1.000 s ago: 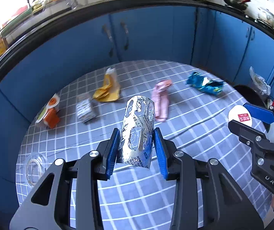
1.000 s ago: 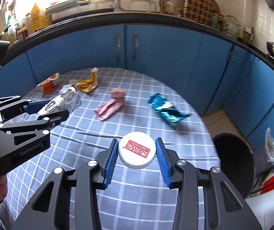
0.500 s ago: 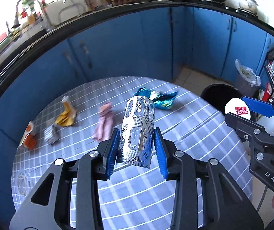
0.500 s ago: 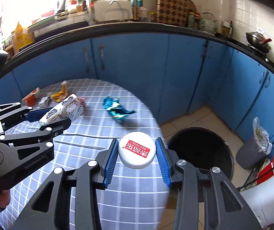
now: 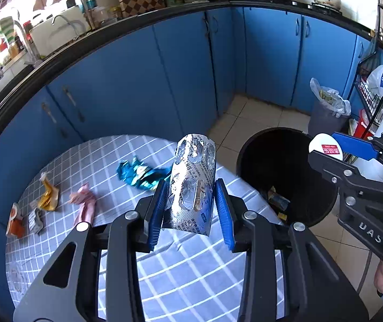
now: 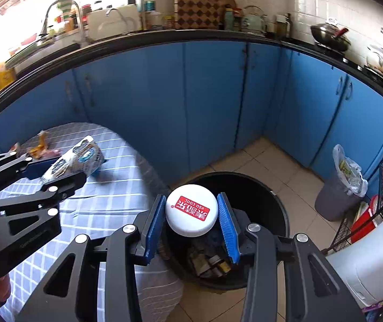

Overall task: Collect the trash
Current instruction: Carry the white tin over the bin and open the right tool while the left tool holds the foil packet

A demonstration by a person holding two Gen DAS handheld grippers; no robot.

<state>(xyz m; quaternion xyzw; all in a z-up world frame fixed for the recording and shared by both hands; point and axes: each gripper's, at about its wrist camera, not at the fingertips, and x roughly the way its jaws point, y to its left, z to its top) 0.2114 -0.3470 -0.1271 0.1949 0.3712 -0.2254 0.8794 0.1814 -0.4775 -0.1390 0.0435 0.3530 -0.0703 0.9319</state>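
The right gripper (image 6: 191, 224) was closed on a white lid (image 6: 191, 209) with a red label, its blue pads pressing the rim from either side; the lid lay flat between them, label up, and hung directly over the open mouth of the black bin (image 6: 280, 201) on the floor; some rubbish already lay at the bottom of it. The left gripper (image 5: 191, 209) was closed on a silver pill sheet (image 5: 192, 182), curled into a rough tube, whose long axis ran forward along the fingers and stood clear of the pads at the far end; this gripper hung over the edge of the table (image 5: 164, 281), with the bin ahead of it and off to its right, near but not yet beneath it. So the relation that mattered was plain: the right gripper was the nearer of the two, already above the opening, and could probably let go where it was; the left would likely need to travel forward and rightward past the table edge before releasing, or the sheet might fall on the cloth or the floor tiles. Still on the table, well behind the left gripper, lay a blue wrapper (image 5: 140, 174), a pink wrapper (image 5: 84, 206), a yellow wrapper (image 5: 48, 200) and an orange cup (image 5: 15, 221).
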